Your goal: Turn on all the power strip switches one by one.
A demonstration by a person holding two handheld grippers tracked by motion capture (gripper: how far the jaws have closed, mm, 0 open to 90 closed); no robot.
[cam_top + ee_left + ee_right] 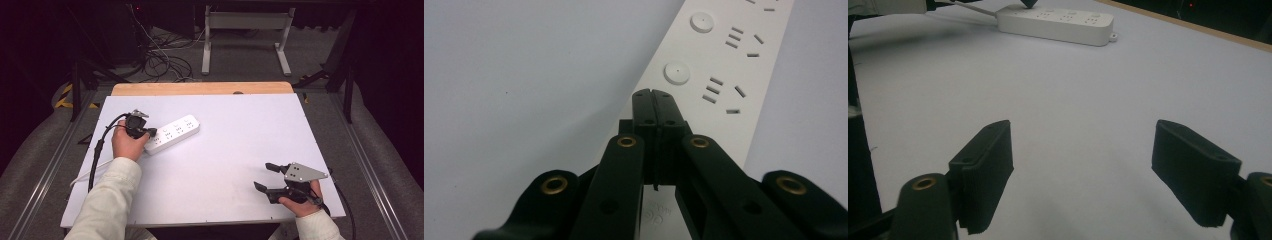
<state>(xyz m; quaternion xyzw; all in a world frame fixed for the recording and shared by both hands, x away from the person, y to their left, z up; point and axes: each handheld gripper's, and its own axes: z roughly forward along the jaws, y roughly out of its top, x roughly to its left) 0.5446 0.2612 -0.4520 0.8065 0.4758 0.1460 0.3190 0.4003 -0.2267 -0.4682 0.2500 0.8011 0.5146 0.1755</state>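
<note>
Left claw [151,132] was fully closed, jaws pressed together with nothing between them, tip sitting on or just over the near-left end of the white power strip [172,133]; contact couldn't be confirmed. In the left gripper view the closed tips [654,97] were over the strip's [724,75] top face, just beside a round button [676,73] and a socket group. Strip lay flat on the white bench [225,165], left of centre, angled so its right end ran farther away; its cable left the left end. Right claw [264,176] was wide open and empty, low over the near-right corner of the bench, well apart from the strip, pointing left. Right gripper view showed both pads [985,170] spread with bare bench between them, strip [1058,22] far off.
</note>
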